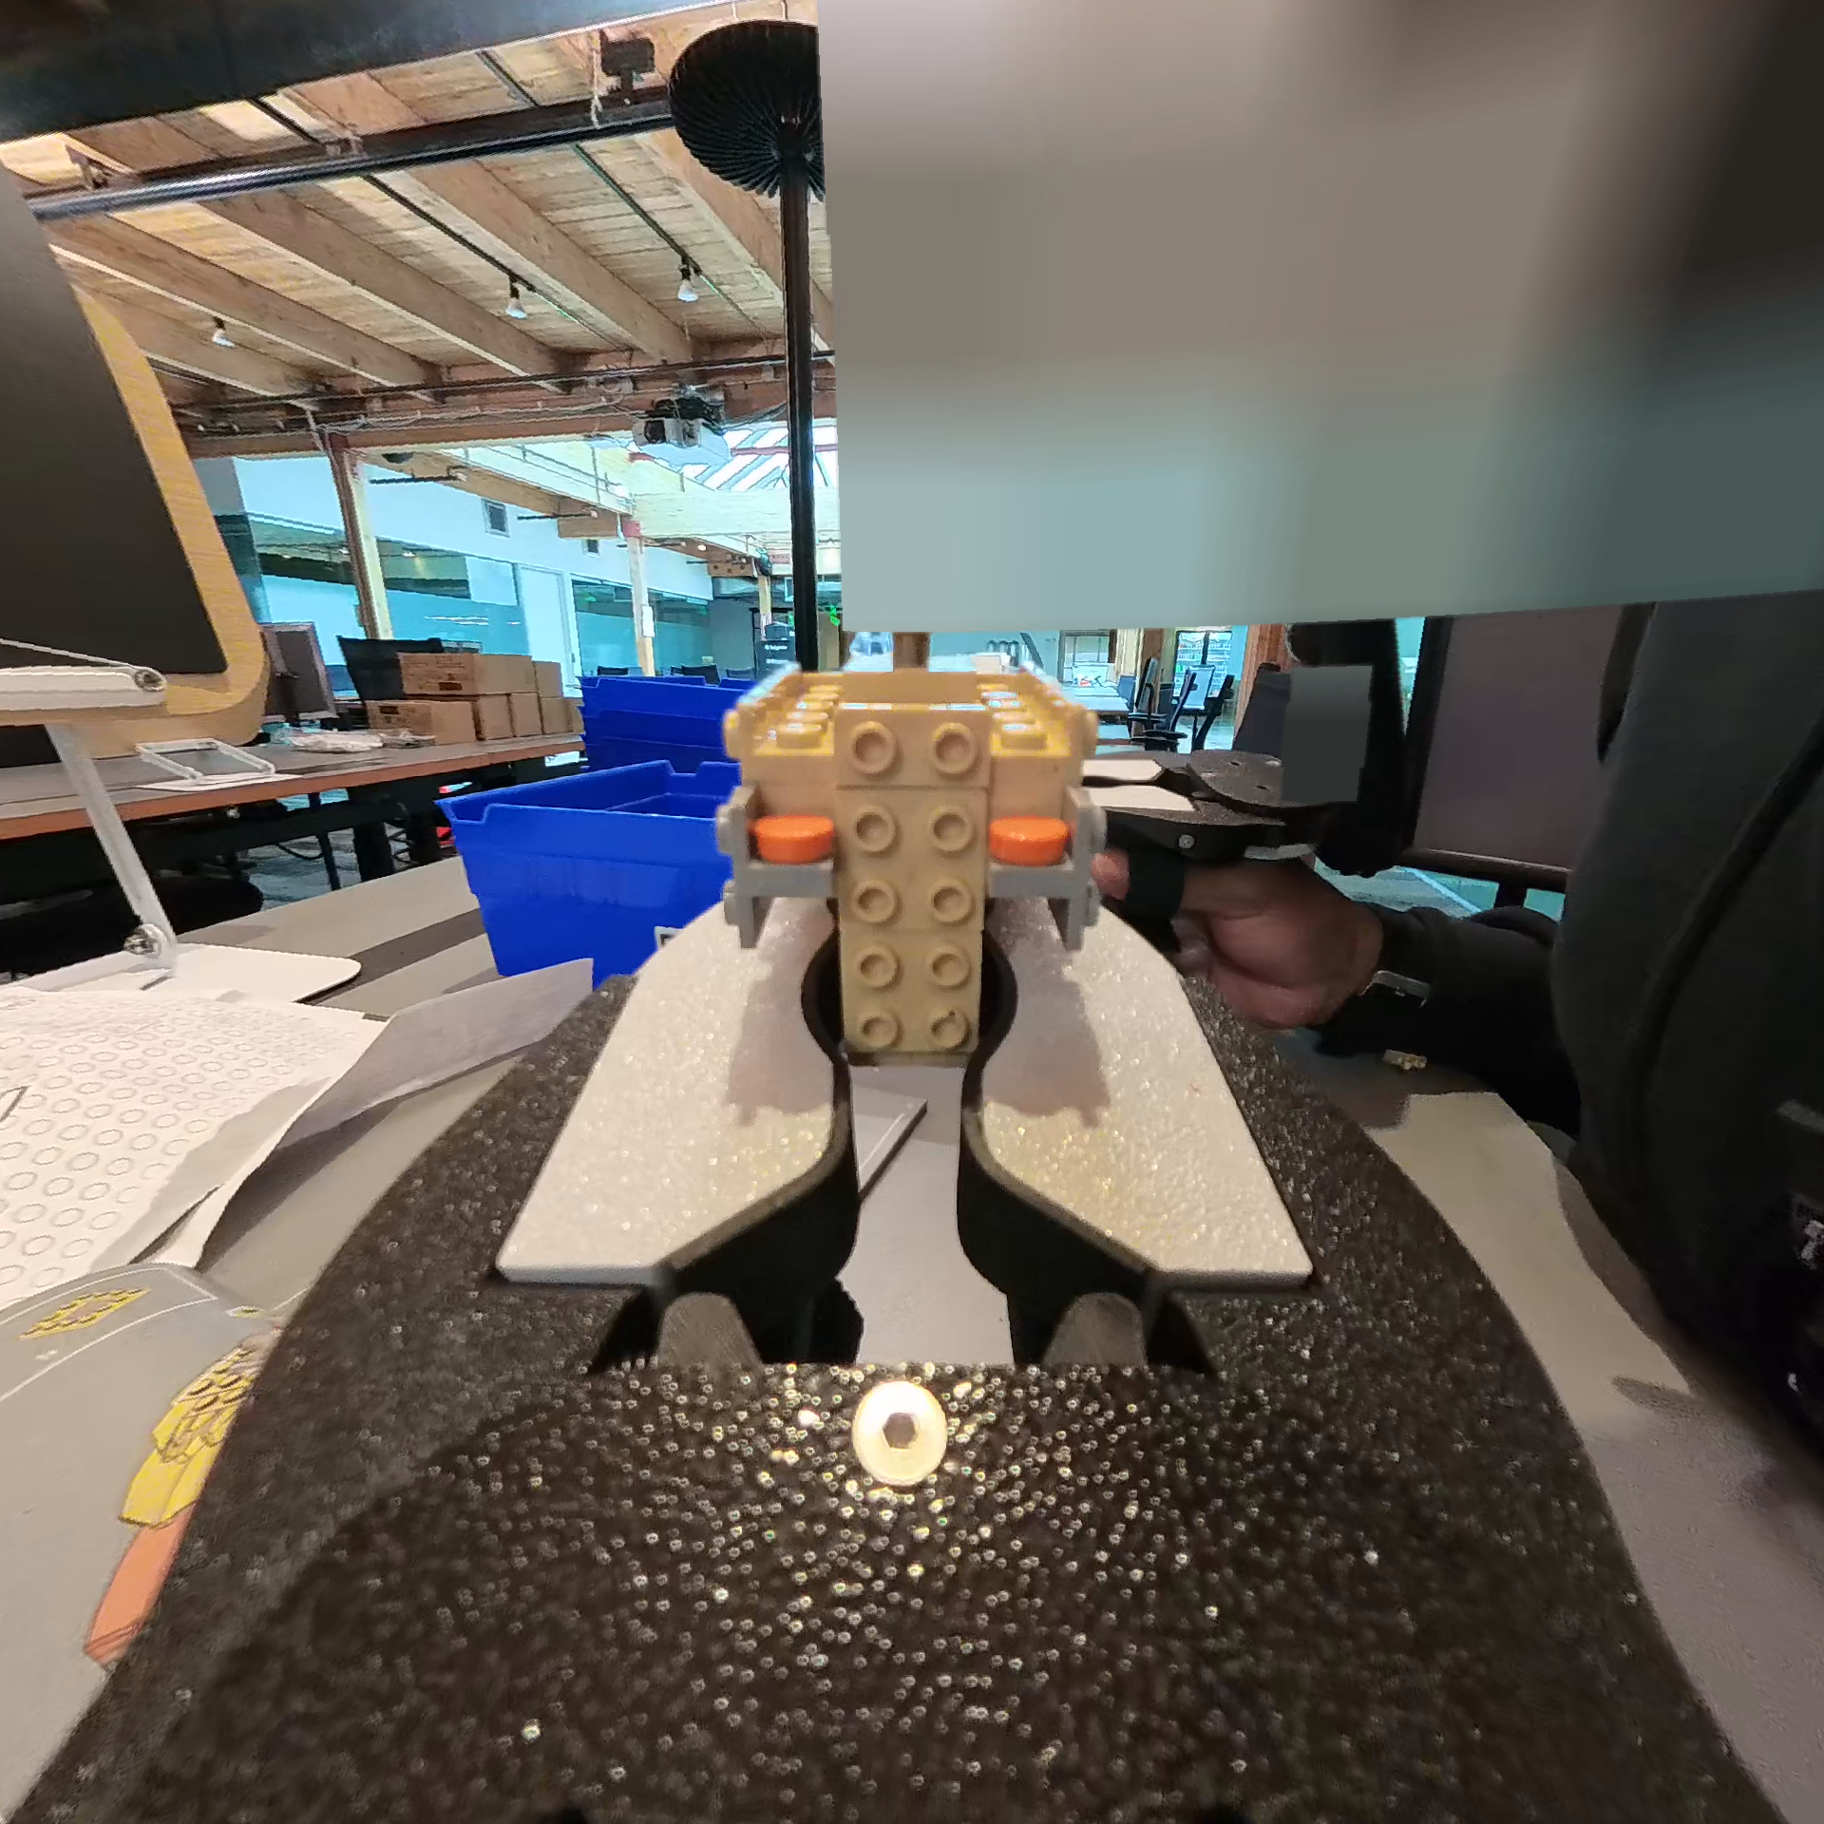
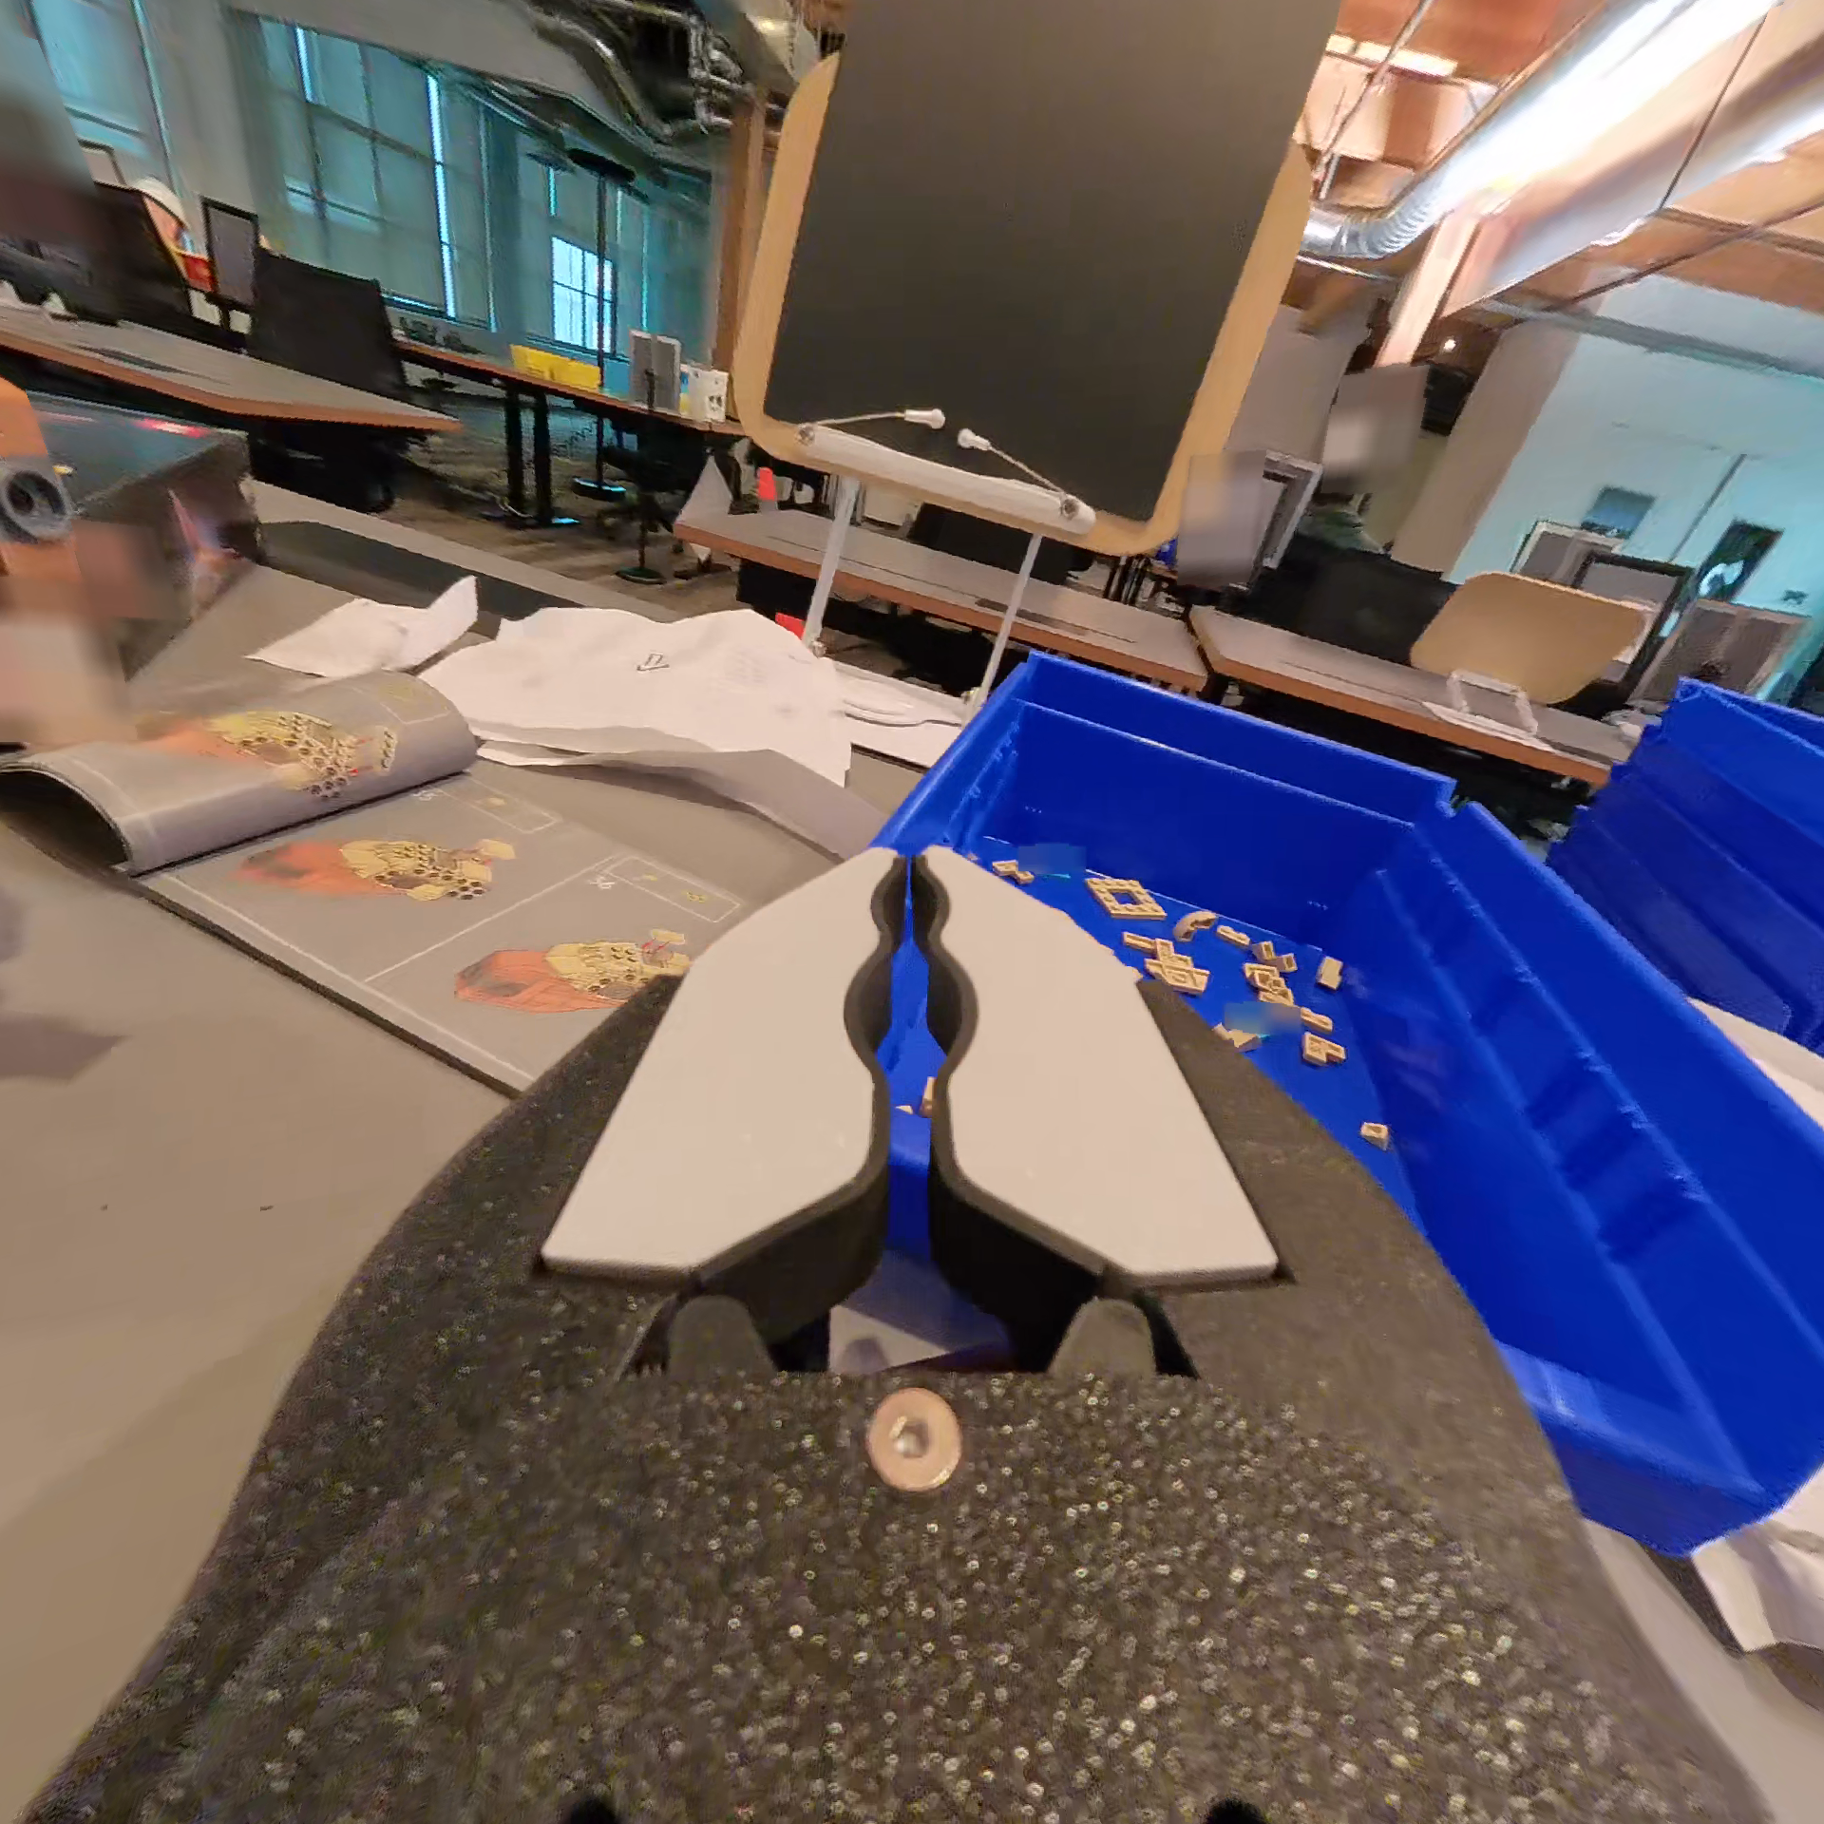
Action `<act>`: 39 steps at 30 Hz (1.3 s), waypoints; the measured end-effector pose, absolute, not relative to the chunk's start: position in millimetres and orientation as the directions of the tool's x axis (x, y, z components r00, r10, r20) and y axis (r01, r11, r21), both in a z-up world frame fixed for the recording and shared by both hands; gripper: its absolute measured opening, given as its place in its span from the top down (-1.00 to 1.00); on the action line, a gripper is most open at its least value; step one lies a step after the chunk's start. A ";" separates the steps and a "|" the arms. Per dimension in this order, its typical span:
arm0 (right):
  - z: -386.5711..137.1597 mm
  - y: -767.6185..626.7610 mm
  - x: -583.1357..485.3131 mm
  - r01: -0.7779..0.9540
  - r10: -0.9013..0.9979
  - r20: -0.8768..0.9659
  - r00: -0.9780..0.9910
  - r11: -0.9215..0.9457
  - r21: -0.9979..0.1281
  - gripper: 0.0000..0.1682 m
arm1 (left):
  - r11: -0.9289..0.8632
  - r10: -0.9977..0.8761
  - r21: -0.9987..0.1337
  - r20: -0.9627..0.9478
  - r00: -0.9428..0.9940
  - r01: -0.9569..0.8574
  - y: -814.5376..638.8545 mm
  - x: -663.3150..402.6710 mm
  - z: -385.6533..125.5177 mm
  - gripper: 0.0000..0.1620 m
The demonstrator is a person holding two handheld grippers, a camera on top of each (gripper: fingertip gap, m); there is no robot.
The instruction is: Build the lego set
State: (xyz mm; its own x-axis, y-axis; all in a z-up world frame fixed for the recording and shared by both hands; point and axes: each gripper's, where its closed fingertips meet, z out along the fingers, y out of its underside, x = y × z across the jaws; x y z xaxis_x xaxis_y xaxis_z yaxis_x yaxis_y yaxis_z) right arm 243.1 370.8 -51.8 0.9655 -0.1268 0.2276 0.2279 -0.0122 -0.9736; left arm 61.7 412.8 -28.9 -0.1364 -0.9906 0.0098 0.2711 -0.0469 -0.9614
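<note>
A grey counter [image 2: 247, 1135] carries a blue bin [image 2: 1540, 1135], the landmark here, with an open instruction booklet [image 2: 415, 869] just to its left. Loose tan pieces [image 2: 1273, 977] lie scattered on the bin's floor, ahead and slightly right of the right hand-held gripper [image 2: 908, 869], which hovers over the bin's near-left rim, angled downward, its jaws drawn almost together on nothing. That hand is clearly the nearer to the parts. Well apart from the bin's contents, the left hand-held gripper [image 1: 908, 948] is raised off the counter and clamps the tan lego assembly [image 1: 908, 819] by its studded central column, whose long axis runs along the fingers; two orange studs [image 1: 793, 839] flank it.
</note>
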 end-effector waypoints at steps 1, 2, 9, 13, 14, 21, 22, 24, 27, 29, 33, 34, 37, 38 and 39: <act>-50.7 371.3 240.5 0.243 -0.119 0.242 0.963 -0.006 -0.970 0.99 | -0.044 -0.990 -0.962 0.006 -0.138 0.270 412.1 61.8 -29.1 0.77; -48.1 371.6 238.7 0.256 -0.114 0.254 0.960 0.007 -0.967 0.99 | -0.042 -0.990 -0.962 0.004 -0.139 0.270 411.7 61.7 -29.1 0.77; -13.6 362.3 237.6 0.331 -0.034 0.330 0.943 0.098 -0.938 0.98 | -0.032 -0.988 -0.965 -0.009 -0.153 0.259 408.3 62.8 -30.4 0.77; -62.0 330.4 223.7 0.413 0.359 0.336 0.871 -0.164 -0.896 0.96 | -0.011 -0.987 -0.969 -0.030 -0.158 0.248 404.5 64.1 -32.0 0.77; -83.3 309.6 217.7 0.446 0.482 0.289 0.827 -0.250 -0.859 0.95 | -0.009 -0.987 -0.969 -0.031 -0.160 0.246 404.0 64.2 -32.2 0.77; -146.5 192.8 197.1 0.565 0.736 0.043 0.675 -0.479 -0.673 0.82 | 0.012 -0.985 -0.976 -0.049 -0.166 0.217 400.4 68.0 -35.6 0.77; -148.9 186.5 195.3 0.564 0.739 0.021 0.674 -0.495 -0.661 0.78 | 0.018 -0.984 -0.976 -0.054 -0.167 0.215 399.4 68.3 -36.0 0.77; -153.0 177.7 192.3 0.569 0.745 0.000 0.667 -0.509 -0.646 0.72 | 0.028 -0.984 -0.977 -0.064 -0.166 0.213 398.2 68.4 -36.5 0.77; -161.6 171.9 189.9 0.583 0.748 -0.020 0.663 -0.533 -0.613 0.70 | 0.037 -0.984 -0.976 -0.073 -0.165 0.212 397.1 68.4 -36.8 0.77; -166.3 178.5 189.7 0.604 0.745 0.024 0.667 -0.522 -0.602 0.80 | 0.041 -0.983 -0.976 -0.077 -0.165 0.212 396.5 68.4 -37.0 0.77; -163.8 208.1 180.2 0.612 0.735 0.094 0.672 -0.478 -0.630 0.81 | 0.040 -0.983 -0.977 -0.076 -0.167 0.207 395.7 68.3 -37.3 0.77; -161.3 219.7 176.5 0.592 0.723 0.093 0.685 -0.479 -0.648 0.81 | 0.040 -0.983 -0.978 -0.075 -0.168 0.206 395.6 68.3 -37.4 0.77; -148.6 258.3 161.4 0.548 0.695 0.120 0.709 -0.435 -0.715 0.81 | 0.044 -0.982 -0.980 -0.078 -0.171 0.194 394.5 69.0 -38.7 0.77; -145.3 270.3 156.9 0.553 0.691 0.144 0.708 -0.416 -0.722 0.81 | 0.050 -0.981 -0.982 -0.083 -0.176 0.183 393.6 69.6 -40.1 0.77; -142.8 282.1 152.7 0.566 0.690 0.172 0.703 -0.396 -0.723 0.81 | 0.061 -0.979 -0.984 -0.091 -0.184 0.165 392.0 70.4 -42.2 0.77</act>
State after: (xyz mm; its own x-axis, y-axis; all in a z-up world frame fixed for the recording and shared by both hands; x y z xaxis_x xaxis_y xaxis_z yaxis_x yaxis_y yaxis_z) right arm 152.7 282.1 -142.8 0.7034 0.6896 0.1725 0.5659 -0.3964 -0.7229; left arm 70.4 392.0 -42.2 -0.1835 -0.9788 -0.0910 0.1655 0.0605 -0.9844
